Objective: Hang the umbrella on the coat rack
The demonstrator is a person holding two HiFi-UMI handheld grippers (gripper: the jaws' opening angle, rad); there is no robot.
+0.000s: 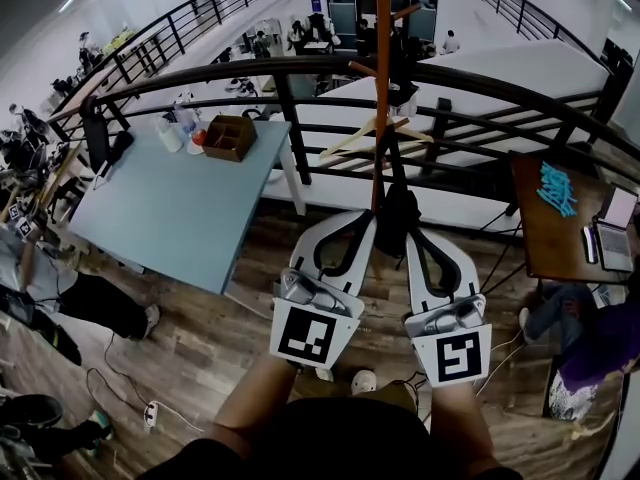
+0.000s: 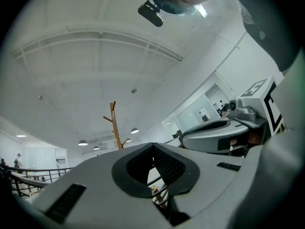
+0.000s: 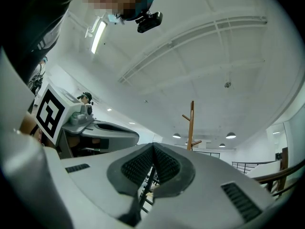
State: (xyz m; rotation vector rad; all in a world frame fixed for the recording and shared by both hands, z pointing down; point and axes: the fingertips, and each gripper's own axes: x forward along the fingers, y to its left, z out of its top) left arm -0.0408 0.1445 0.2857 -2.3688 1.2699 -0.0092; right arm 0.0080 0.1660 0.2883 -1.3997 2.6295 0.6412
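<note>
The wooden coat rack pole (image 1: pixel 382 88) rises straight ahead, with short pegs near its top (image 2: pixel 115 125) (image 3: pixel 191 123). A dark bundle (image 1: pixel 398 218), apparently the folded umbrella, hangs against the pole between the two gripper tips. My left gripper (image 1: pixel 360 220) (image 2: pixel 153 146) sits just left of the pole, shut with its pads together and nothing in them. My right gripper (image 1: pixel 412 234) (image 3: pixel 153 146) sits just right of the bundle, also shut and empty. Both point slightly upward, side by side.
A black curved railing (image 1: pixel 450 78) runs behind the rack. A blue-grey table (image 1: pixel 180 208) with a brown box (image 1: pixel 230 136) stands at left. A brown desk (image 1: pixel 550 238) with a laptop (image 1: pixel 615 228) is at right. People sit at both sides; cables lie on the wooden floor.
</note>
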